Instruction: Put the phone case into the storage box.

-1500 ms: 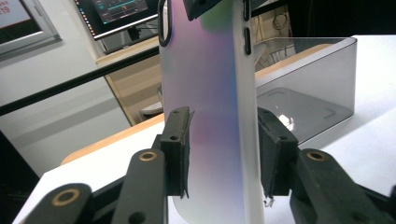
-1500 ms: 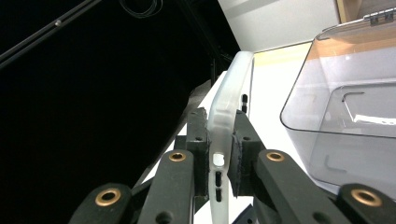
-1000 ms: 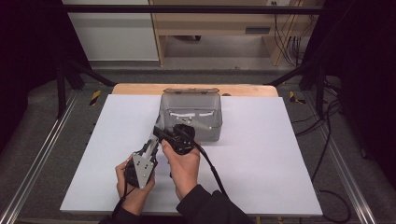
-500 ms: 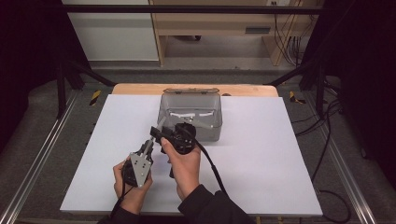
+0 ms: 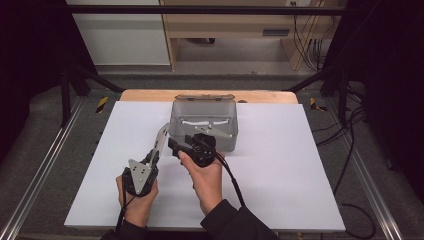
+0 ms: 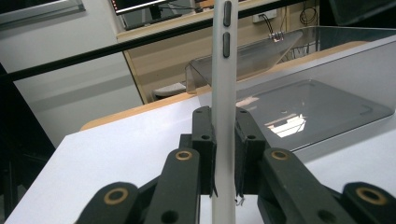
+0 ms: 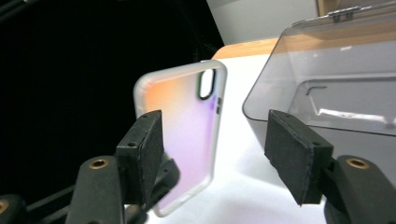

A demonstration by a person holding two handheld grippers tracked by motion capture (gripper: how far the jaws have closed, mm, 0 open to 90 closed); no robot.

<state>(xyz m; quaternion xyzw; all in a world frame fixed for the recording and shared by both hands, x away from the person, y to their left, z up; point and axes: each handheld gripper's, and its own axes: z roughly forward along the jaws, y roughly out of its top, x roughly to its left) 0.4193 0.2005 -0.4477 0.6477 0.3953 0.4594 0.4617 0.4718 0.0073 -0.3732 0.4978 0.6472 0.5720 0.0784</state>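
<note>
Beside one grey box (image 5: 202,122), left gripper (image 6: 224,158) clamps one phone case (image 6: 223,93); right gripper (image 7: 215,154) jaws gape empty.

The high view is evenly lit from above: the white table (image 5: 280,165) is bright, while both side edges of the frame fall into near black. Soft, short shadows sit under the hands. In the left gripper view, glare streaks lie on the clear box (image 6: 322,100) at centre right, and the near black jaws at the bottom are slightly soft. In the right gripper view the left half is black, the phone case (image 7: 187,135) glows orange to violet, and the jaws blur.
</note>
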